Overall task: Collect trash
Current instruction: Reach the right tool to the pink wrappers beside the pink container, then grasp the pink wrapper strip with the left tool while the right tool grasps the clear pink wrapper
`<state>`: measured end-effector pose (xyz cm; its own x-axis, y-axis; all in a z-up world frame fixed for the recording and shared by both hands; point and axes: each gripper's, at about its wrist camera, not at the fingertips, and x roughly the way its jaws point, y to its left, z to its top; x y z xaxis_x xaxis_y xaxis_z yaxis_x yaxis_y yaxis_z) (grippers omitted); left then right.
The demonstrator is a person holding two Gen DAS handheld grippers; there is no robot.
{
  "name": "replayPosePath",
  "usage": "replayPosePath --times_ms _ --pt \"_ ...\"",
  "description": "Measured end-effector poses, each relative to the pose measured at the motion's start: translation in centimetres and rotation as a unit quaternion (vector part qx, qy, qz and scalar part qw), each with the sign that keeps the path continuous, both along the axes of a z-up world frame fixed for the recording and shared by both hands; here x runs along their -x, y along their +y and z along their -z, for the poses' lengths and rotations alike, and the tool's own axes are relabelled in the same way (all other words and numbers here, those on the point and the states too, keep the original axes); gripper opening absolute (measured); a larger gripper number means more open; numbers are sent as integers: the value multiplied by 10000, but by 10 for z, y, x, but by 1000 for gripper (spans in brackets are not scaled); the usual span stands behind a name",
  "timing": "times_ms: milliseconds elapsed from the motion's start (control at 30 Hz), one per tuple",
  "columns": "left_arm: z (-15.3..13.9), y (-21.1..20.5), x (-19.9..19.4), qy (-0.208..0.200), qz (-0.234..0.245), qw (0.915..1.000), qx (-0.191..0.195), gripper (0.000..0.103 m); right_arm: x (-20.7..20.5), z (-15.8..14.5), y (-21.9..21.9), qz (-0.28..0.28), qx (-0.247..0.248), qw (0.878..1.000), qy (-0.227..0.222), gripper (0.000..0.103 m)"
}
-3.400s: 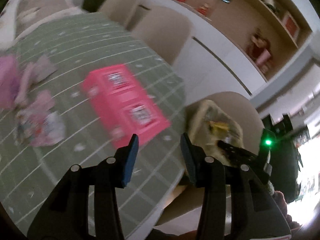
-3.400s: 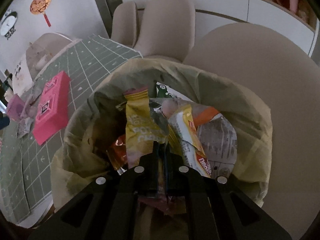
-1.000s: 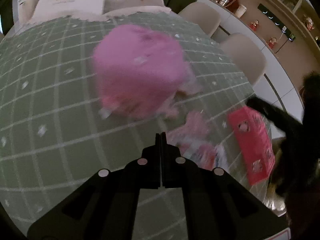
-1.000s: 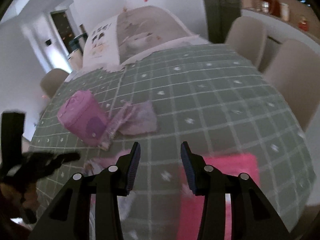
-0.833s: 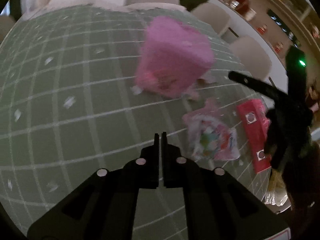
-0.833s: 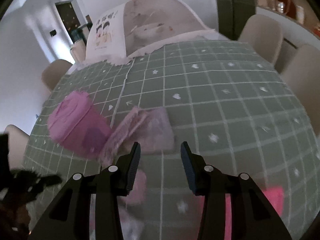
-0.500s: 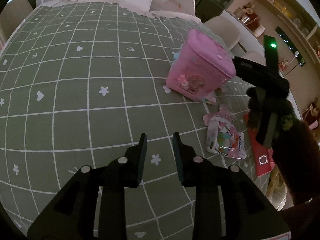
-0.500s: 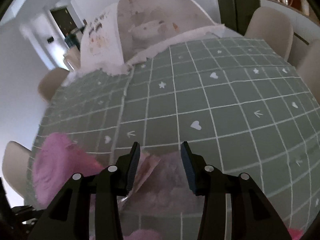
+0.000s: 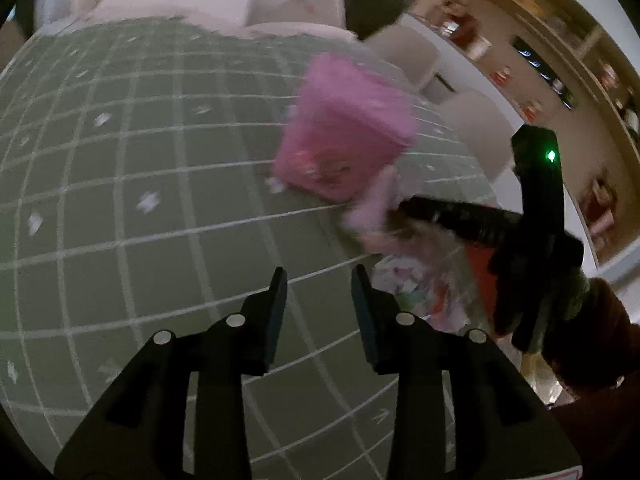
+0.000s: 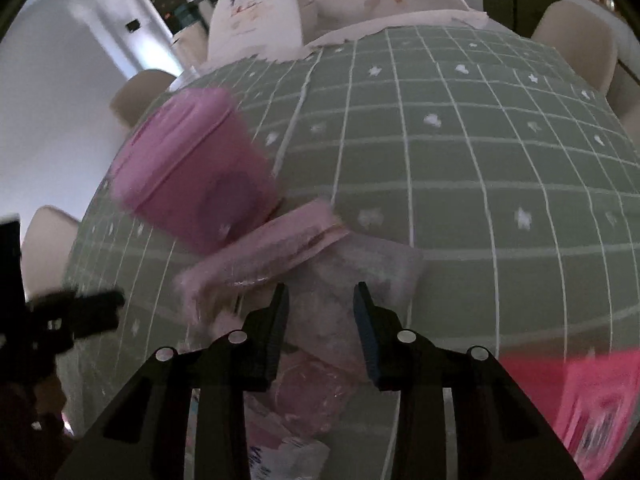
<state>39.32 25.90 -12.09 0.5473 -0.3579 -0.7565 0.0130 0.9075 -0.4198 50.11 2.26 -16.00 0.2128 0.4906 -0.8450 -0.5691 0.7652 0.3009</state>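
Observation:
A pale pink plastic wrapper (image 10: 280,252) and a clear crumpled wrapper (image 10: 360,276) lie on the green grid tablecloth (image 10: 460,160), next to a pink tub (image 10: 192,176). My right gripper (image 10: 320,304) is open, its jaws just above the clear wrapper. My left gripper (image 9: 318,288) is open and empty above bare cloth (image 9: 160,160). In the left wrist view the pink tub (image 9: 344,140) is ahead and the right gripper (image 9: 404,210) reaches into the pink wrapper (image 9: 372,208); a colourful wrapper (image 9: 416,296) lies to the right.
A bright pink flat box (image 10: 580,400) lies at the lower right of the right wrist view. More wrappers (image 10: 292,440) lie under the right gripper. Beige chairs (image 9: 472,120) ring the table. A white printed cloth (image 10: 260,8) covers the far end.
My left gripper has opened wider. My right gripper has come down onto the pink and clear wrappers beside the tub.

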Motion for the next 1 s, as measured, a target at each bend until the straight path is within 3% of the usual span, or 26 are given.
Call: replayPosePath --times_ms 200,300,400,500,567,600,667,1000 --pt "-9 -28 -33 -380 235 9980 -454 34 14 -6 -15 219 116 9995 -170 32" --pt "-5 -45 -52 -554 492 9937 -847 34 16 -23 -32 440 -14 9984 -349 35" --pt "6 -63 -64 -520 867 9859 -1332 34 19 -45 -53 668 -2 9952 -712 40" --pt "16 -75 -68 -438 1026 9813 -1569 34 21 -60 -74 878 28 9915 -965 40" --pt "21 -76 -70 -343 1010 9817 -1578 33 19 -62 -84 1017 122 9894 -1029 41" --pt "22 -75 -71 -304 913 9833 -1542 22 19 -62 -88 1055 162 9890 -1025 41" --pt "19 -70 -71 -202 766 9885 -1285 15 18 -60 -93 1096 174 9891 -972 41" --pt "5 -31 -25 177 313 9954 -886 13 10 -28 -44 518 465 9951 -705 42"
